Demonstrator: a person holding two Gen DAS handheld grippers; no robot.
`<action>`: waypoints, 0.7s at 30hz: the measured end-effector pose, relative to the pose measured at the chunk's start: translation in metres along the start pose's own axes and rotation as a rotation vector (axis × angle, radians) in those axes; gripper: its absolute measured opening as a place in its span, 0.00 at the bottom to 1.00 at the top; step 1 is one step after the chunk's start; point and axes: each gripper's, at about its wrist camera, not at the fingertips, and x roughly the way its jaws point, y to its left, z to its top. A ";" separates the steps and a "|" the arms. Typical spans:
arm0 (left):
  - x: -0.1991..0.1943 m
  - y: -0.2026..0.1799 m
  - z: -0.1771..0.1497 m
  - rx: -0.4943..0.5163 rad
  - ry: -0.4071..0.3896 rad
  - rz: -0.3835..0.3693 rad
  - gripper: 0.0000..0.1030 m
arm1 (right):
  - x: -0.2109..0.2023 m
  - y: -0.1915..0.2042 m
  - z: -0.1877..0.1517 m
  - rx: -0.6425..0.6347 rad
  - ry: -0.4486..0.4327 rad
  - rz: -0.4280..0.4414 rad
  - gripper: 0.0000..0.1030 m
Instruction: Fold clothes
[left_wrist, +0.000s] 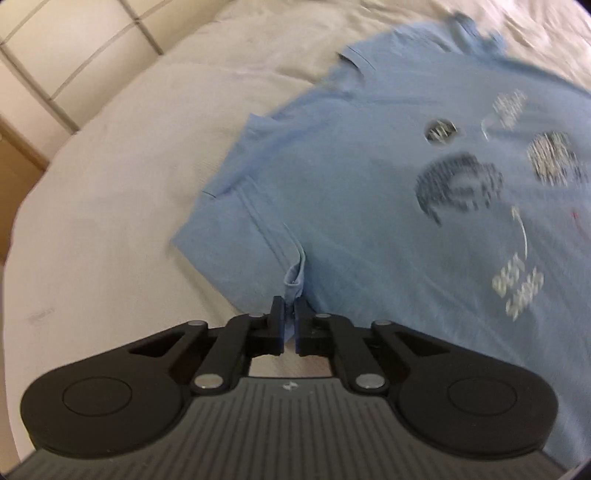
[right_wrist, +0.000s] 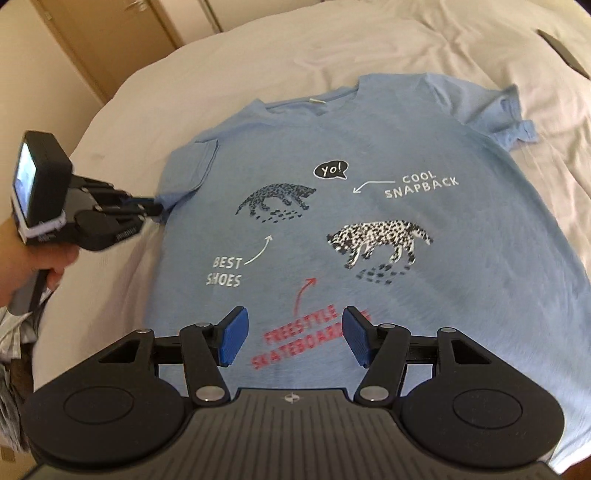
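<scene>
A light blue T-shirt (right_wrist: 369, 155) with printed leopards and text lies face up on the bed, collar at the far side. My left gripper (left_wrist: 290, 314) is shut on the T-shirt's left sleeve (left_wrist: 295, 275) at the armpit seam; it also shows in the right wrist view (right_wrist: 155, 208), at the shirt's left edge. My right gripper (right_wrist: 291, 338) is open and empty, hovering over the shirt's lower front near the red lettering. The other sleeve (right_wrist: 513, 118) lies crumpled at the far right.
The shirt lies on a cream bedsheet (right_wrist: 258, 62) with wrinkles at the far right. Wooden closet doors (right_wrist: 110, 33) stand beyond the bed. A dark object (right_wrist: 565, 51) lies at the far right. Tiled floor (left_wrist: 55, 55) shows past the bed's edge.
</scene>
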 end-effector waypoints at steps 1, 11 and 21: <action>-0.005 -0.001 0.002 -0.028 -0.024 0.007 0.02 | 0.001 -0.003 0.002 -0.010 0.003 0.005 0.58; 0.014 -0.046 -0.004 0.043 -0.003 0.011 0.05 | 0.019 -0.016 0.030 -0.047 0.032 0.044 0.61; 0.021 -0.044 -0.016 0.046 -0.029 0.068 0.11 | 0.104 0.029 0.144 -0.148 -0.002 0.286 0.61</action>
